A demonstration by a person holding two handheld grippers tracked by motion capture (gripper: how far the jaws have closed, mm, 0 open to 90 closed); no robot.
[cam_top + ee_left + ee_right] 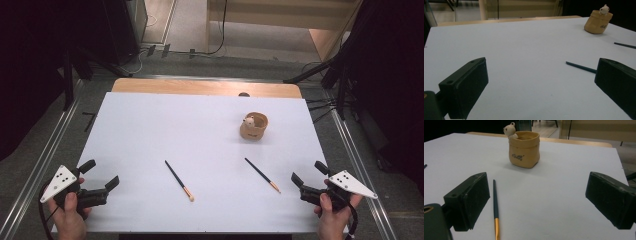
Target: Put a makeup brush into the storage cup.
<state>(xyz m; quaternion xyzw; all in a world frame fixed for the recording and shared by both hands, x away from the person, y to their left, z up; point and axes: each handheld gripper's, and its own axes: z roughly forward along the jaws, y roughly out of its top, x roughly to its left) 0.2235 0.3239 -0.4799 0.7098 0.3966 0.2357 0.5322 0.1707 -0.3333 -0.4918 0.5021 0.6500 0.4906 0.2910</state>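
Both grippers, left gripper (102,174) and right gripper (306,172), rest at the table edge with jaws apart, empty, each facing a brush (179,180), (262,175), probably destined for the pot (254,126).

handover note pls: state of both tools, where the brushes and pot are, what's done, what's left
Left tool: open, holding nothing, at the near left edge of the table.
Right tool: open, holding nothing, near right edge.
Left brush: flat on the table, mid-near.
Right brush: flat, just ahead of the right tool.
Pot with a small bear figure on its rim: upright, far right.
Done: nothing yet.
Left: probably both brushes into the pot.
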